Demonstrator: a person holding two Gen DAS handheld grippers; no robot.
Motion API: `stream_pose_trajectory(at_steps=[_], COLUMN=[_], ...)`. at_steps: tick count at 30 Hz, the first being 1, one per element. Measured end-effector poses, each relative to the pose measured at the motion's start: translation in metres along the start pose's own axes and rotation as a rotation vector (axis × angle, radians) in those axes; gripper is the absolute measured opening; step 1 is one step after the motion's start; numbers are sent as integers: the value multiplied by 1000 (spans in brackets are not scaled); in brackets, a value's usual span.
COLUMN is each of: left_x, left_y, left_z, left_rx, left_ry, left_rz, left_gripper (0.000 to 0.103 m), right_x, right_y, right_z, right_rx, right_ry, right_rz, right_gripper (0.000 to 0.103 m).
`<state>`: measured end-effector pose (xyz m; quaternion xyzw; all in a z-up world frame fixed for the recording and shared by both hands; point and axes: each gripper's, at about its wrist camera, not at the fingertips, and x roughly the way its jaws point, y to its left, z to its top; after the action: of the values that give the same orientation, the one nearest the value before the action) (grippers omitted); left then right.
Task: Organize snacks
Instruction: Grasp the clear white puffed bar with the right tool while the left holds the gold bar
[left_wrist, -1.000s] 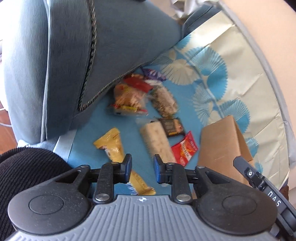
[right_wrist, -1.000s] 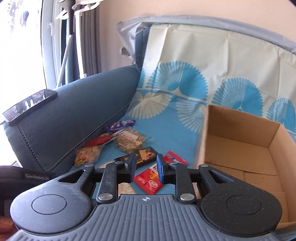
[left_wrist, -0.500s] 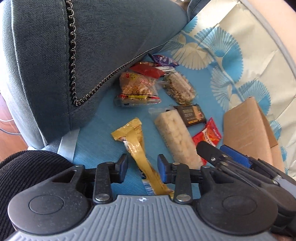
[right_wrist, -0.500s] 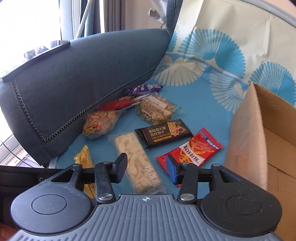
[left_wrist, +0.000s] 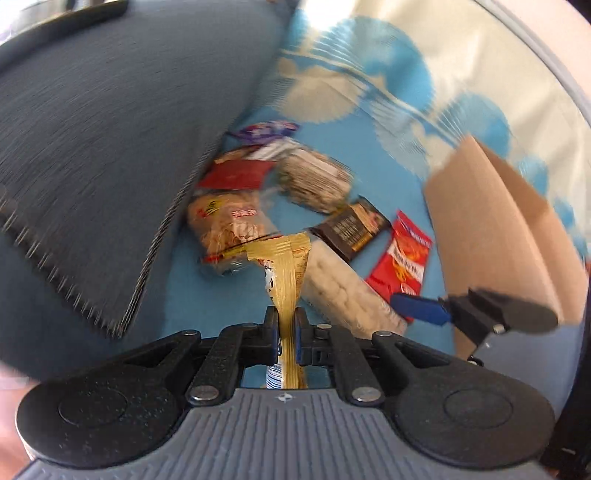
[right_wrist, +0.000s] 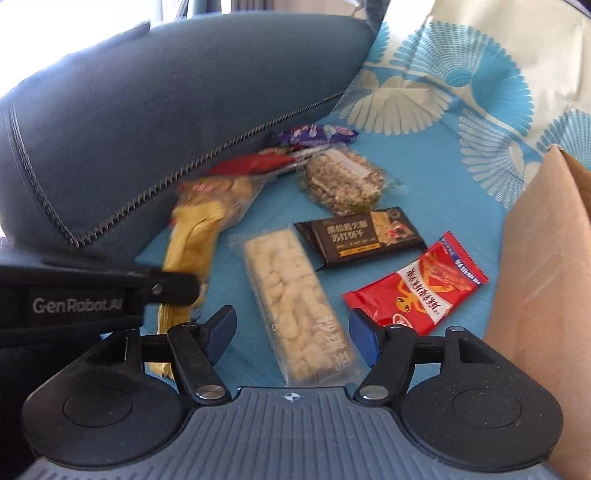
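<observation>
**Now gripped: yellow packet in the left tongs, right tongs spreading over the rice bar**

Largest first: the grey-blue sofa arm (right_wrist: 155, 122) fills the far left, and the cardboard box (right_wrist: 546, 280) stands at the right edge, cut off by the frame. Between them, on the blue patterned cloth (right_wrist: 424, 155), the snacks lie loose.

Both tongs tilt steeply down toward the cloth. The left tongs (left_wrist: 286, 334) are clamped together on the yellow packet (left_wrist: 286, 280), which stands up from between the pads, its top flaring over the pale rice bar (right_wrist: 291, 295). The right tongs (right_wrist: 291, 330) have their jaws opening; the near end of the rice bar lies between them, pads not touching it.

Beside the rice bar, toward the box, lie the dark biscuit pack (right_wrist: 365, 236) and the red packet (right_wrist: 417, 288). Nearer the sofa arm, the other wrappers overlap and are blurred in the left view.
</observation>
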<state>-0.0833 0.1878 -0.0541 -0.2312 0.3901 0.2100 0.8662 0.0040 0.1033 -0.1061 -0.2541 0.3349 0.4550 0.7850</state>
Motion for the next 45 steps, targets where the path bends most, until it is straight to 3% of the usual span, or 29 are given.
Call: stream_pose_trajectory(at_steps=[3, 4, 5, 9, 15, 21, 30, 45], left_x=[8, 11, 12, 14, 14, 19, 19, 23], left_y=[5, 7, 8, 15, 18, 9, 5, -5], left_z=[-2, -3, -3, -3, -3, -4, -10, -13], left_rx=[-25, -42, -57, -103, -110, -60, -40, 15], left_ry=[17, 27, 33, 37, 49, 91, 135, 130], left_rz=[-43, -51, -60, -83, -109, -118, -96, -52], left_gripper=[9, 9, 9, 9, 9, 11, 27, 27], right_x=[5, 5, 4, -4, -26, -22, -13, -4], right_y=[1, 0, 0, 1, 2, -3, -4, -2], right_z=[-2, -3, -3, -4, -6, -16, -18, -17], right_rx=[-19, -20, -16, -4, 99, 202, 196, 169], right_ry=[18, 21, 19, -7, 13, 102, 97, 116], right_rz=[-25, -29, -25, -16, -67, -98, -91, -109], right_gripper=[60, 49, 45, 39, 38, 39, 42, 42])
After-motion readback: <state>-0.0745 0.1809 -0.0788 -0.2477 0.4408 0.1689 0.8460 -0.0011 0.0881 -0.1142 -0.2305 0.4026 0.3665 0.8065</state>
